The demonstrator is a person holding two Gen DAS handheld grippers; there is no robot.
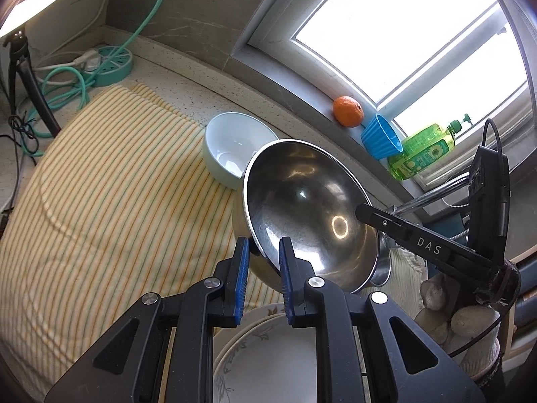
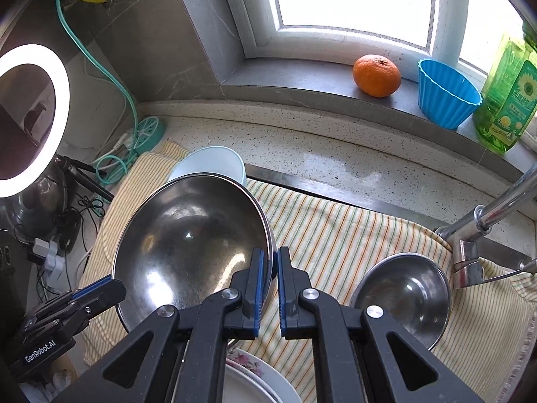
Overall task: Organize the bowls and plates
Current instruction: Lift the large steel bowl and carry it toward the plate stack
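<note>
Both grippers hold one large steel bowl (image 1: 302,208), tilted above the striped cloth (image 1: 100,181). My left gripper (image 1: 263,248) is shut on its near rim. My right gripper (image 2: 270,262) is shut on the opposite rim of the large steel bowl (image 2: 188,241); it shows in the left wrist view (image 1: 365,213) too. A white bowl (image 1: 231,147) stands on the cloth just behind; it also shows in the right wrist view (image 2: 214,164). A smaller steel bowl (image 2: 402,295) sits on the cloth at right. Stacked flowered plates (image 1: 268,352) lie below the grippers.
An orange (image 2: 376,74), a blue ribbed cup (image 2: 446,95) and a green soap bottle (image 2: 506,100) stand on the window sill. A faucet (image 2: 483,235) rises at right. A teal power strip (image 1: 110,62), cables and a ring light (image 2: 30,117) are at left.
</note>
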